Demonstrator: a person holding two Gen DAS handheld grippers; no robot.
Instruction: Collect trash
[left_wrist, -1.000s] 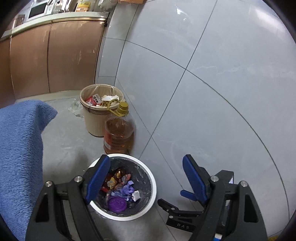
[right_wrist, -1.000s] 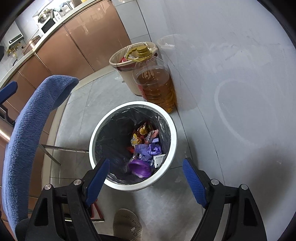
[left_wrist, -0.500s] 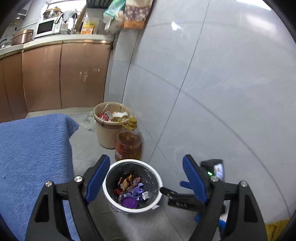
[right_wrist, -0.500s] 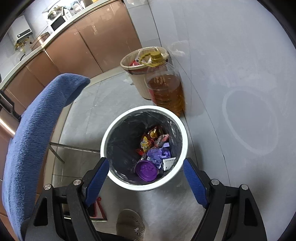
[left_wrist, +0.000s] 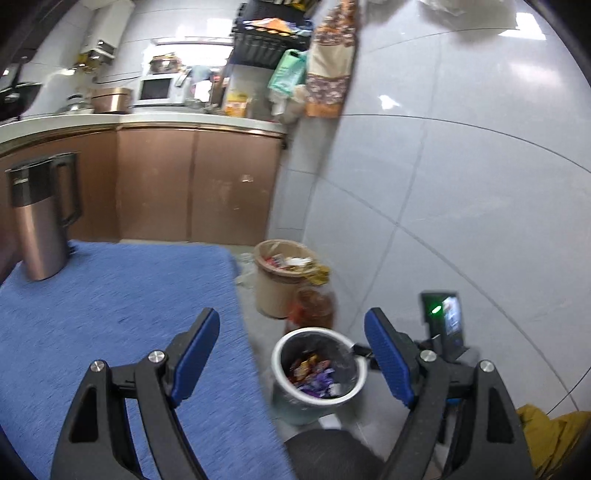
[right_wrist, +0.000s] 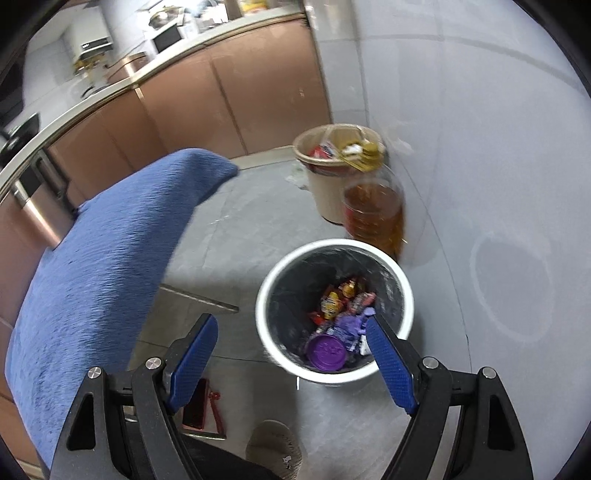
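Observation:
A white-rimmed bin with a black liner (right_wrist: 404, 291) stands on the grey floor by the wall; it also shows in the left wrist view (left_wrist: 284, 347). It holds candy wrappers (right_wrist: 341, 295) and a purple lid (right_wrist: 327, 350). My right gripper (right_wrist: 291, 363) is open and empty, above and just left of the bin. My left gripper (left_wrist: 291, 356) is open and empty, higher up, over the edge of the blue-covered table (left_wrist: 110, 314). The right gripper's body with a lit screen (left_wrist: 448, 319) shows in the left wrist view.
A beige bin full of rubbish (right_wrist: 332, 177) and a bottle of amber liquid (right_wrist: 373, 214) stand behind the white bin, against the tiled wall. A steel kettle (left_wrist: 37, 218) stands on the table's far left. Brown cabinets (left_wrist: 192, 184) line the back. A phone (right_wrist: 195, 404) lies on the floor.
My left gripper has risen and pulled back, bringing the table top and kettle into view. My right gripper has shifted left, so the bin now sits to the right. Both stay open.

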